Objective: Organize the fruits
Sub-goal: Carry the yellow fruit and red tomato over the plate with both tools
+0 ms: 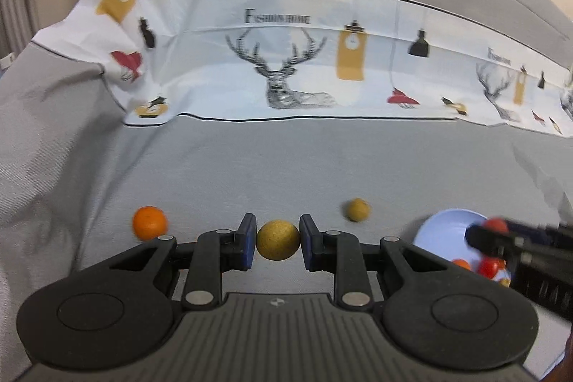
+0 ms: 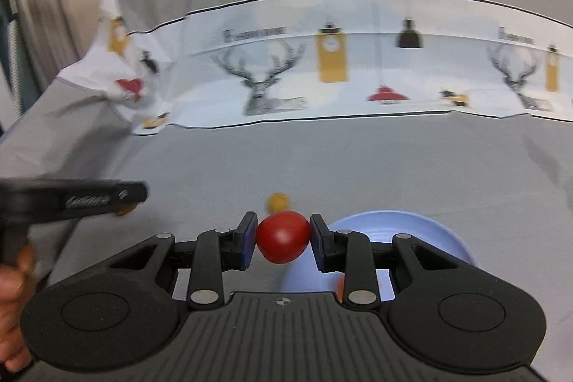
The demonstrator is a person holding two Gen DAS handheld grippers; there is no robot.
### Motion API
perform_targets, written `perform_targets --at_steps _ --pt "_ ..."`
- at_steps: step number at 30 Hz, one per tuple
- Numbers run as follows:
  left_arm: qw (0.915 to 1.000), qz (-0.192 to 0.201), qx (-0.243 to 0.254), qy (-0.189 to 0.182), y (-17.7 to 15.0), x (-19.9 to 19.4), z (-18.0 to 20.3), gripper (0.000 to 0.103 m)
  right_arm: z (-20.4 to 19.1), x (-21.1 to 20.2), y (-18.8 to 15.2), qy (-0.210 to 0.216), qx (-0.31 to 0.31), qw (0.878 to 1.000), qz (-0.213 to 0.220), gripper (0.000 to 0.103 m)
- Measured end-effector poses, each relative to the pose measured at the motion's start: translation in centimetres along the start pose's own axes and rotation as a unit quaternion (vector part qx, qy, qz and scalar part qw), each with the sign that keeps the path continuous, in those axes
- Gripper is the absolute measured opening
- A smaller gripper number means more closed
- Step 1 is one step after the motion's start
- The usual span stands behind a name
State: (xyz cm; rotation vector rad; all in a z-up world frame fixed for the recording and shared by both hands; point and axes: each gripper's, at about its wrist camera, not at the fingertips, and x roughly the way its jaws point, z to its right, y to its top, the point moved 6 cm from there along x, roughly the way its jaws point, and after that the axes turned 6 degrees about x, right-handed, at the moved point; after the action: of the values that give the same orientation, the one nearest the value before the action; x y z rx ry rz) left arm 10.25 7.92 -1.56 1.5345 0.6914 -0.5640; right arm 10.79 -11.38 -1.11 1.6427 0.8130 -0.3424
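My left gripper (image 1: 278, 240) is shut on a yellow-brown round fruit (image 1: 278, 240) just above the grey sheet. An orange (image 1: 149, 223) lies to its left and a second yellow-brown fruit (image 1: 357, 209) to its right. My right gripper (image 2: 283, 236) is shut on a red tomato (image 2: 283, 236) at the left rim of the light blue bowl (image 2: 429, 238). In the left wrist view the bowl (image 1: 442, 231) holds red and orange fruits (image 1: 489, 266), with the right gripper over it.
A grey sheet (image 1: 286, 167) covers the surface. A white printed band with deer and lamps (image 1: 286, 77) runs across the back. The left gripper's arm (image 2: 71, 199) crosses the right wrist view at left, held by a hand (image 2: 14, 274).
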Motion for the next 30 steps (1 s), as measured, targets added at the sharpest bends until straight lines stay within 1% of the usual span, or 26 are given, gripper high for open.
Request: perform_targets --at_steps 5,8,11,18,26,30 --pt "0.9998 0.000 0.021 -0.005 -0.4 0.5 1.8 0.028 2.9 0.1 0.4 -0.023 0.028 0.999 -0.004 0.033" --pt "0.9995 -0.004 0.029 -0.008 -0.4 1.2 2.3 0.028 3.4 0.0 0.5 -0.032 0.013 0.999 -0.003 0.033" --pt "0.9994 -0.011 0.030 -0.015 -0.4 2.1 2.6 0.028 3.5 -0.1 0.5 -0.043 -0.015 0.999 0.000 0.033" --pt "0.9980 -0.006 0.047 -0.043 -0.2 2.7 4.4 0.028 4.8 -0.4 0.4 -0.063 -0.036 0.997 -0.005 0.033" --pt "0.9955 0.011 0.052 -0.079 0.1 2.8 6.0 0.028 7.1 -0.7 0.4 -0.078 -0.021 0.997 -0.009 0.033" --pt "0.9934 0.018 0.060 -0.095 0.1 2.6 6.7 0.028 8.2 -1.0 0.5 -0.085 -0.004 0.996 -0.010 0.033"
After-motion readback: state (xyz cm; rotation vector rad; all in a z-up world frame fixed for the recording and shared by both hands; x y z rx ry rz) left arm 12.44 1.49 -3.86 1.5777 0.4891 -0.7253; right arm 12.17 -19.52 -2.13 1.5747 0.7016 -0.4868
